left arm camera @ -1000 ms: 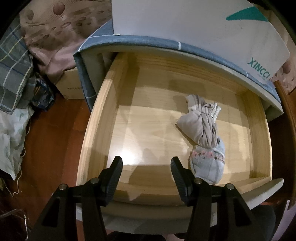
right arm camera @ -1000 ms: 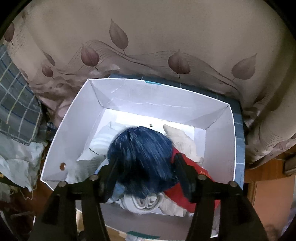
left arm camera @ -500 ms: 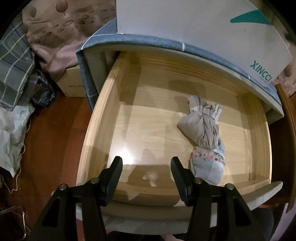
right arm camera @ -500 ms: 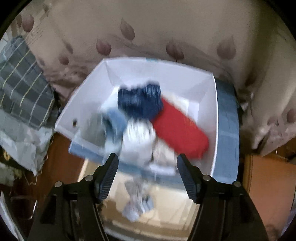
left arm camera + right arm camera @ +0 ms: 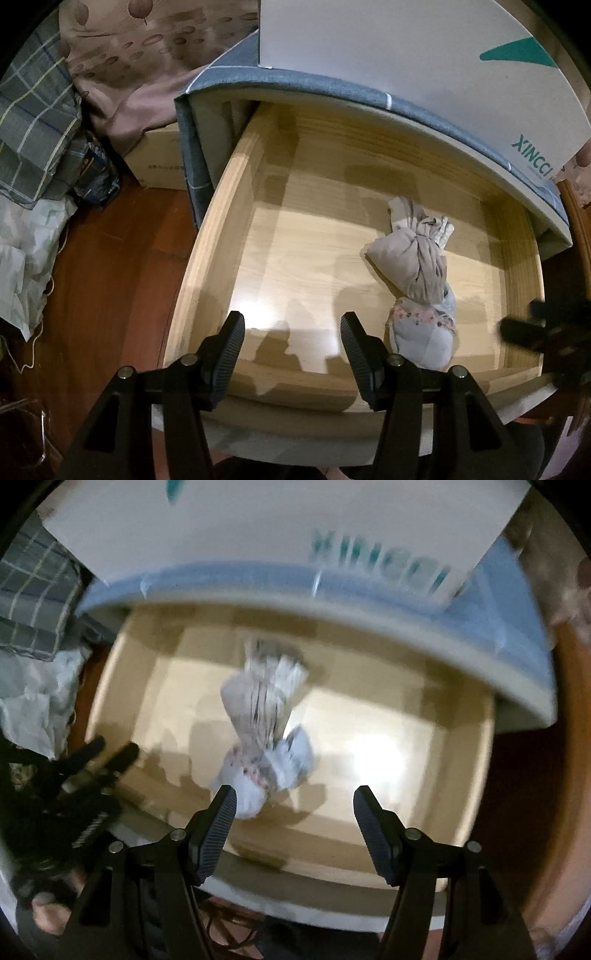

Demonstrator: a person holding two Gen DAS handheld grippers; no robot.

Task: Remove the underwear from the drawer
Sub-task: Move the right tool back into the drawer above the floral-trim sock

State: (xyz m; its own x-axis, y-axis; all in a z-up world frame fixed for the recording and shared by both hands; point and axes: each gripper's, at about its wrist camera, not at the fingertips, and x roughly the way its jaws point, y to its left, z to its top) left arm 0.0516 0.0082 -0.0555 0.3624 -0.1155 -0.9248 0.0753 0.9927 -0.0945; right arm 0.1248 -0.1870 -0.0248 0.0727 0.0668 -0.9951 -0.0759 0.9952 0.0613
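Note:
An open wooden drawer (image 5: 207, 266) holds two pieces of underwear: a beige bundle (image 5: 410, 254) and a pale blue floral piece (image 5: 424, 336) touching its near end. My left gripper (image 5: 291, 332) is open and empty above the drawer's front edge, left of the underwear. My right gripper (image 5: 293, 805) is open and empty above the drawer front, with the blurred underwear (image 5: 266, 731) just beyond its left finger. The right gripper also shows blurred at the right edge of the left wrist view (image 5: 539, 325).
A white box printed XINCCI (image 5: 424, 74) sits on the blue-covered cabinet top (image 5: 332, 88) above the drawer. Checked cloth (image 5: 33, 122), a cardboard box (image 5: 159, 158) and white fabric (image 5: 22, 254) lie on the wooden floor to the left.
My right gripper has let go of the dark blue garment in the white box and swung down to the drawer. The left gripper has barely moved.

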